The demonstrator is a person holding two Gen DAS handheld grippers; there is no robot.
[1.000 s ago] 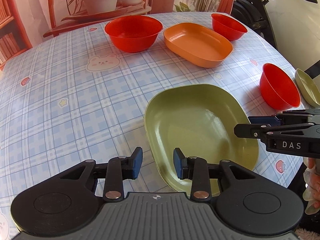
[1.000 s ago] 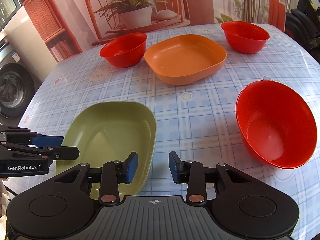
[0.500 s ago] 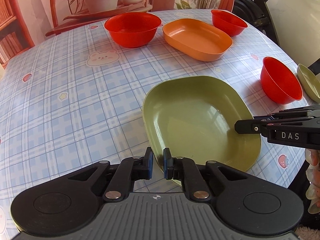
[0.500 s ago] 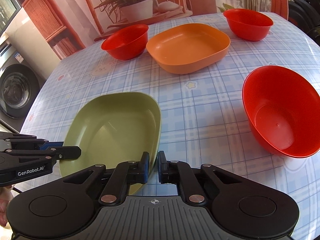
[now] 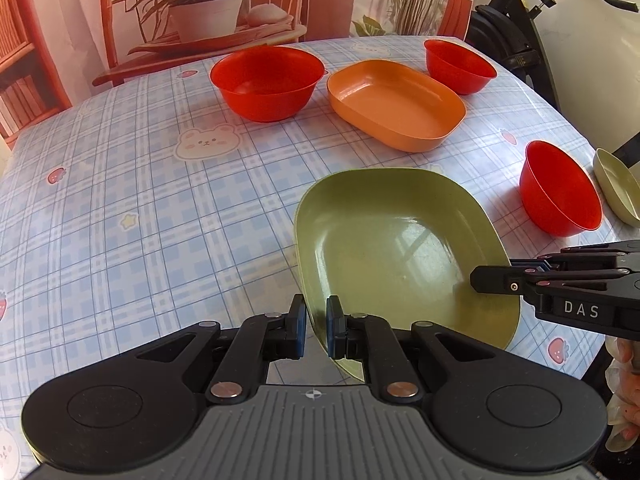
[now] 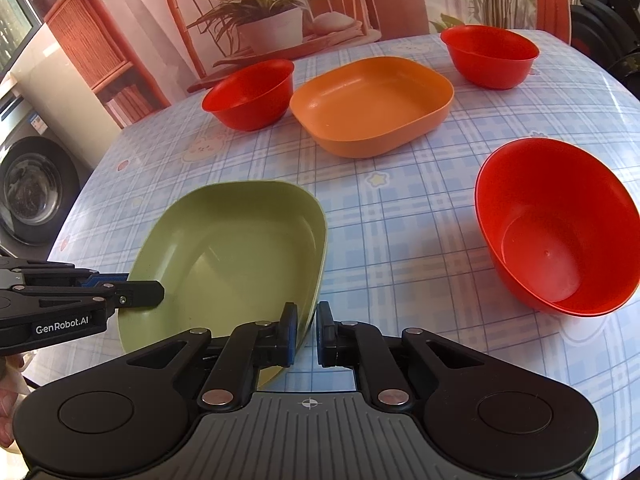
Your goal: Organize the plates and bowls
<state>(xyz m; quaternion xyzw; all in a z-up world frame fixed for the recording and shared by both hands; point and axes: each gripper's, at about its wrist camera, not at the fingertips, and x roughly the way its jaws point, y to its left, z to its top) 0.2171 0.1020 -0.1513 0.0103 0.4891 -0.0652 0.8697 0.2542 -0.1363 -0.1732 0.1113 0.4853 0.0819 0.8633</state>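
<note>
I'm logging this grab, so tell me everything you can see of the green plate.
The green plate is a deep, rounded-rectangle dish of glossy olive plastic, empty and tilted. The left gripper is shut on its left rim and the right gripper on its right rim, above the checked tablecloth.

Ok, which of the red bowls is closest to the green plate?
The red bowl on the plate's right, alone at the near table edge. The other two sit far back, flanking the orange plate.
</note>
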